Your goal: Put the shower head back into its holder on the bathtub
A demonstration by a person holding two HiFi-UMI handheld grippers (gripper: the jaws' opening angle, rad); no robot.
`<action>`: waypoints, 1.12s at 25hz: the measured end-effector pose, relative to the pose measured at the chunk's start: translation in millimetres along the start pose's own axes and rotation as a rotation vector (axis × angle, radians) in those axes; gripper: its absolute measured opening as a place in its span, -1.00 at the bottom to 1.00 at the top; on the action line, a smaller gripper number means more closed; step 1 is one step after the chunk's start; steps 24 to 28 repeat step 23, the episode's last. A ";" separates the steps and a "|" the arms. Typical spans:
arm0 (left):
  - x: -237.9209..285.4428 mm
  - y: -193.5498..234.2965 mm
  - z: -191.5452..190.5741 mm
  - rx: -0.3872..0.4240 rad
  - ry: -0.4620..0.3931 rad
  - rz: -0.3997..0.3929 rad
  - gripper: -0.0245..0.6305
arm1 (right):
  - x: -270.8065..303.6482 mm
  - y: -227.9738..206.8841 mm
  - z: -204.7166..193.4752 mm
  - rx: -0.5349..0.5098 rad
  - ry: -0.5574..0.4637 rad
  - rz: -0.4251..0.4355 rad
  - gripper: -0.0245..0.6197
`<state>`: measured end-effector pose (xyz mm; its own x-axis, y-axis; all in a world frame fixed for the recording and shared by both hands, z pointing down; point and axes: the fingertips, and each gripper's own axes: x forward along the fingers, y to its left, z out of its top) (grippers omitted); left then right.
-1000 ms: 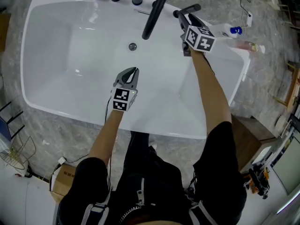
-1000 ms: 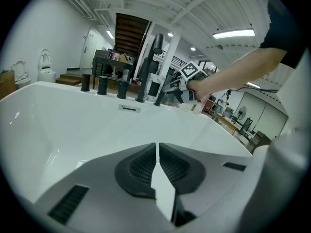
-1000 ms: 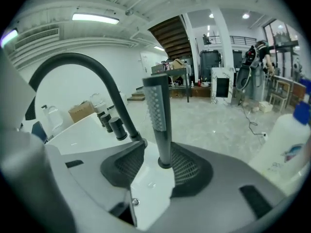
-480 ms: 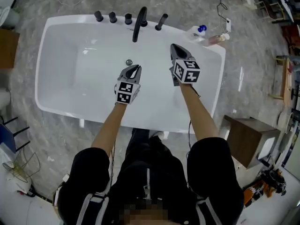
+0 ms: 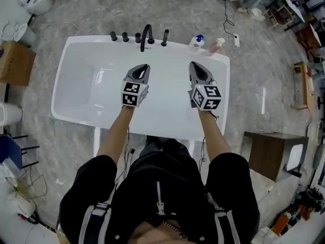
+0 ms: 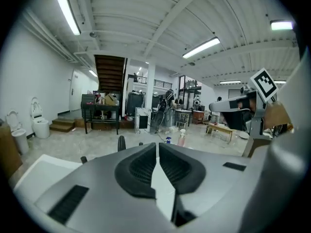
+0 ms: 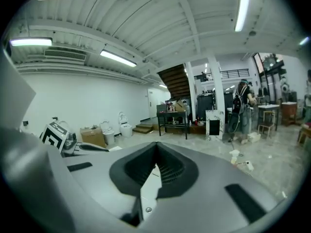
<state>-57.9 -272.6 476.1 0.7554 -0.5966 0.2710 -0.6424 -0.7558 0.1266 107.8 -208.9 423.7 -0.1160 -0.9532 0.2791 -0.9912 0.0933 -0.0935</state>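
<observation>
Left claw (image 5: 144, 67) and right claw (image 5: 193, 65), both pressed shut with nothing between the jaws, held side by side high over the white bathtub (image 5: 65, 65). Beyond them, on the far rim, the black shower head (image 5: 165, 37) upright in its holder, just beside the spout (image 5: 146, 36). Well clear of the fittings, most likely because the job looks done.

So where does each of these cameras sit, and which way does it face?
Head view: on the person's head, facing steeply down at the bathtub; both forearms, left gripper, right gripper show.
Left gripper view: on the left gripper, facing across the hall; its shut jaws show, the right gripper beside.
Right gripper view: on the right gripper, facing likewise; its shut jaws, the left gripper beside.
Both gripper views share the dark staircase.
</observation>
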 end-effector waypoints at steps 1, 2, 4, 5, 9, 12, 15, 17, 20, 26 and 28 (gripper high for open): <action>-6.1 -4.1 8.9 0.015 -0.010 0.008 -0.81 | -11.4 -1.1 4.1 0.003 -0.015 0.000 -0.90; -11.4 -8.0 16.4 0.027 -0.018 0.015 -0.81 | -21.6 -2.5 6.7 0.003 -0.028 -0.001 -0.90; -21.9 -16.0 26.3 0.040 -0.029 0.026 -0.81 | -39.3 -4.4 7.0 0.002 -0.044 -0.004 -0.90; -27.0 -19.7 28.8 0.045 -0.032 0.030 -0.81 | -46.4 -4.5 4.9 0.004 -0.046 -0.004 -0.90; -41.2 -31.6 30.7 0.067 -0.033 0.039 -0.81 | -59.9 -6.0 -4.2 0.015 -0.043 0.001 -0.90; -49.6 -36.8 25.6 0.066 -0.027 0.044 -0.81 | -63.1 -1.5 -8.8 0.013 -0.034 0.018 -0.90; -53.3 -36.6 25.9 0.067 -0.037 0.044 -0.81 | -58.8 6.4 -6.3 0.007 -0.036 0.039 -0.90; -56.3 -34.5 26.8 0.065 -0.038 0.048 -0.81 | -55.3 12.6 -3.5 0.007 -0.042 0.048 -0.90; -61.5 -30.9 24.6 0.060 -0.034 0.054 -0.81 | -51.5 21.6 -2.5 0.012 -0.045 0.060 -0.90; -66.2 -25.0 21.8 0.054 -0.030 0.068 -0.81 | -46.4 29.2 -2.7 0.018 -0.045 0.070 -0.90; -66.2 -25.0 21.8 0.054 -0.030 0.068 -0.81 | -46.4 29.2 -2.7 0.018 -0.045 0.070 -0.90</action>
